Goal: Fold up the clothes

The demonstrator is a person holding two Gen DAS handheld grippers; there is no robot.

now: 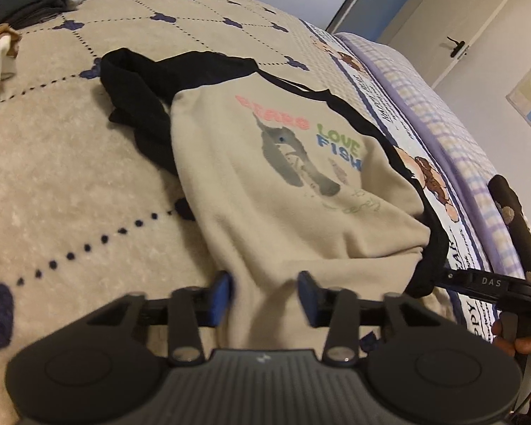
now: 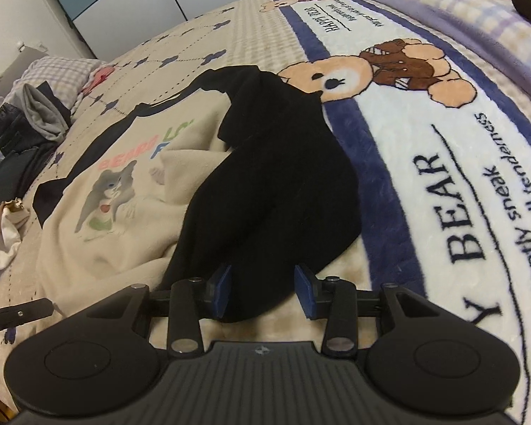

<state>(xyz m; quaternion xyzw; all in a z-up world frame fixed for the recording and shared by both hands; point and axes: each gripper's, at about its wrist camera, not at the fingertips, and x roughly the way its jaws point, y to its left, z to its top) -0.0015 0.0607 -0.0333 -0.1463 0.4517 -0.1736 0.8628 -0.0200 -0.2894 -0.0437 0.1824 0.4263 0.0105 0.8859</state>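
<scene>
Cream cloth fills the gap between the left gripper [image 1: 264, 295]'s blue pads [image 1: 220, 296], so the shirt [image 1: 286, 191] hem sits between them; the jaws stand well apart, and the blur there means I can't say the pads touch the fabric. The shirt lies spread on the blanket [image 1: 70, 163], print up, its near edge hidden under the gripper body.

From the left wrist, the far black sleeve [image 1: 138, 85] lies crumpled beside the cream body, and the print reads "LOVE FISH" under a smeared pink word. At the right edge a hand [image 1: 524, 340] shows only as fingertips on the other tool, cut off by the frame.

The right wrist view gives what the left cannot: the near black sleeve [image 2: 269, 191] folded in over the cream front, covering half the lettering. The right gripper [image 2: 264, 292] is also wide open, the sleeve's cuff lying between its pads, gripped by neither. A pile of clothes [image 2: 35, 120] sits well apart at the blanket's far left.
</scene>
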